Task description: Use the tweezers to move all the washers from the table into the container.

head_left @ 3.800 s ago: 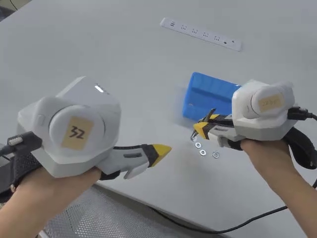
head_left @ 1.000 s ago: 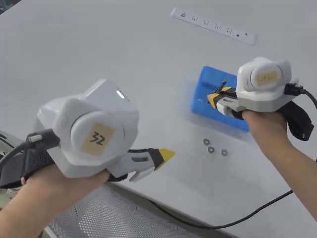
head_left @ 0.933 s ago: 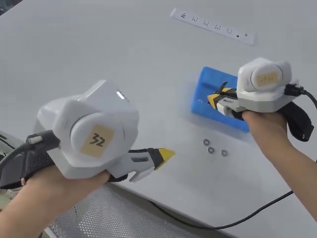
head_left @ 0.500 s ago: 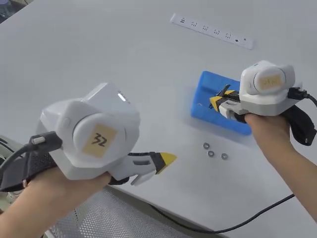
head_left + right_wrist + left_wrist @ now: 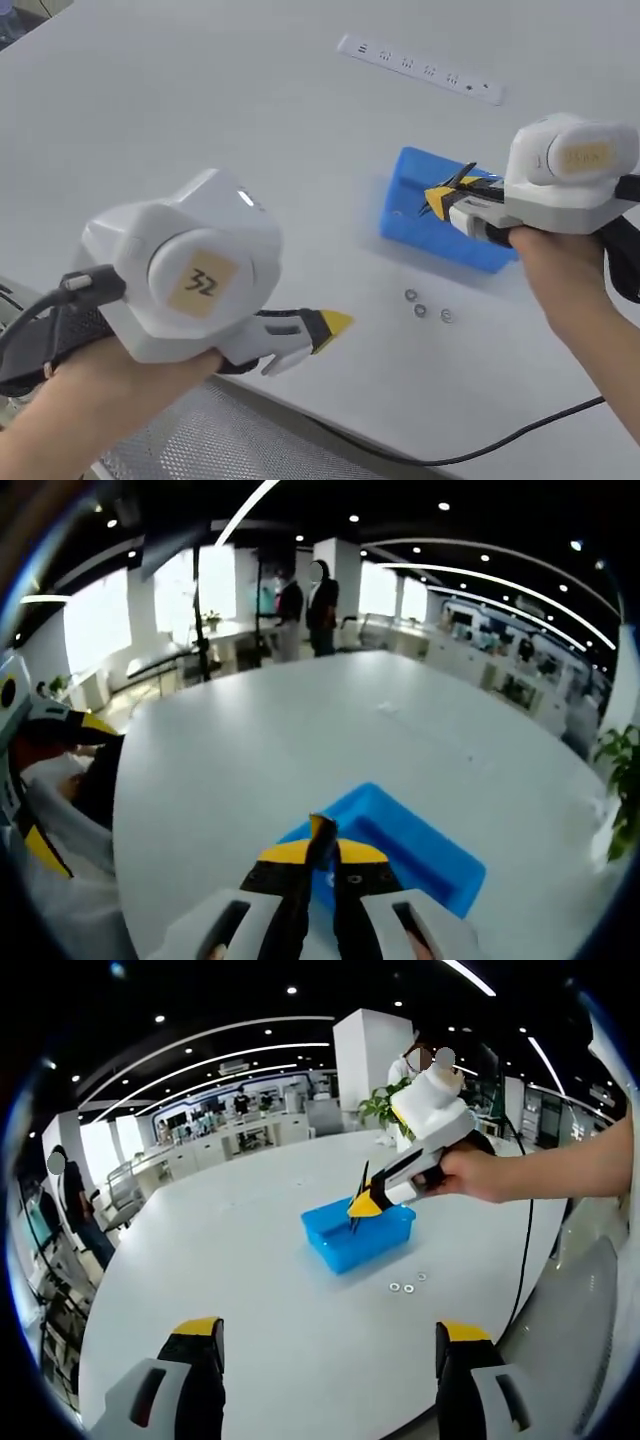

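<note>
Three small metal washers lie together on the white table just in front of the blue container. My right gripper hovers over the container, shut on black tweezers. In the right gripper view the tweezers stick out between the closed jaws above the container; whether they hold a washer I cannot tell. My left gripper stands open near the table's front edge, with nothing between its jaws. From the left gripper view I see the washers, the container and the right gripper.
A white power strip lies at the back of the table. A black cable runs along the front right. A perforated metal surface sits below the table's edge. People stand far off in the hall.
The right gripper with the tweezers has gone from beside the washers up to over the blue container, then drifted slightly right. The left gripper has stayed open and nearly still.
</note>
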### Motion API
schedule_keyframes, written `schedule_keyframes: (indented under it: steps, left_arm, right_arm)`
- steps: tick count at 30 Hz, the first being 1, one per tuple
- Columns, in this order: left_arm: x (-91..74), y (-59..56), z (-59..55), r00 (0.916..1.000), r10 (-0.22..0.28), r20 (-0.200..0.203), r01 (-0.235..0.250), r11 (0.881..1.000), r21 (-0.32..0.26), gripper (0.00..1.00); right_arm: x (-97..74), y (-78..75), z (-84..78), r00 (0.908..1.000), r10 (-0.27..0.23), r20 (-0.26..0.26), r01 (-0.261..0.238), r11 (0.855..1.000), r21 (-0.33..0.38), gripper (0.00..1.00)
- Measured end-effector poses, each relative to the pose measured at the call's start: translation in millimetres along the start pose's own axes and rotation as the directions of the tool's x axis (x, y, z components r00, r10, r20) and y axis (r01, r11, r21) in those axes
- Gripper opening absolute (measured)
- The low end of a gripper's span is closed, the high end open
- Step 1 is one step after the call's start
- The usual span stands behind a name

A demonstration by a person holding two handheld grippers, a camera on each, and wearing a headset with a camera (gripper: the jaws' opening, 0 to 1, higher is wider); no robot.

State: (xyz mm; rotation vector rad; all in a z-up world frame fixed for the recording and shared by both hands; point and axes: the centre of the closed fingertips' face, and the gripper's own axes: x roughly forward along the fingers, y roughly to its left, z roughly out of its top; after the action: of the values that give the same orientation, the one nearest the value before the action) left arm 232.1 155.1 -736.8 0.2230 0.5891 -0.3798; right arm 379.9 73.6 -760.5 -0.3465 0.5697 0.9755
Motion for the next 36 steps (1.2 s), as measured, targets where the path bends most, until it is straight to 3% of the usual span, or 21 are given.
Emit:
schedule_keyframes:
  steps: [10, 24, 36]
  left_arm:
    - [-1.4, -2.0, 1.0, 1.0, 0.002, 0.0, -0.002, 1.0, 0.011, 0.88]
    - [0.7, -7.2, 1.6, 0.9999, -0.014, -0.008, 0.014, 1.0, 0.024, 0.88]
    - [2.9, -5.8, -0.1, 0.9997, -0.013, -0.018, 0.013, 0.999, 0.033, 0.88]
  right_arm:
    - [-20.7, 13.2, 4.0, 0.9998, 0.013, 0.016, -0.014, 1.0, 0.01, 0.03]
    - [-22.2, 34.4, -29.6, 0.9961, 0.057, -0.067, -0.054, 0.998, 0.043, 0.03]
    - [-17.9, 47.3, -57.1, 0.9867, 0.076, -0.143, -0.064, 0.994, 0.091, 0.03]
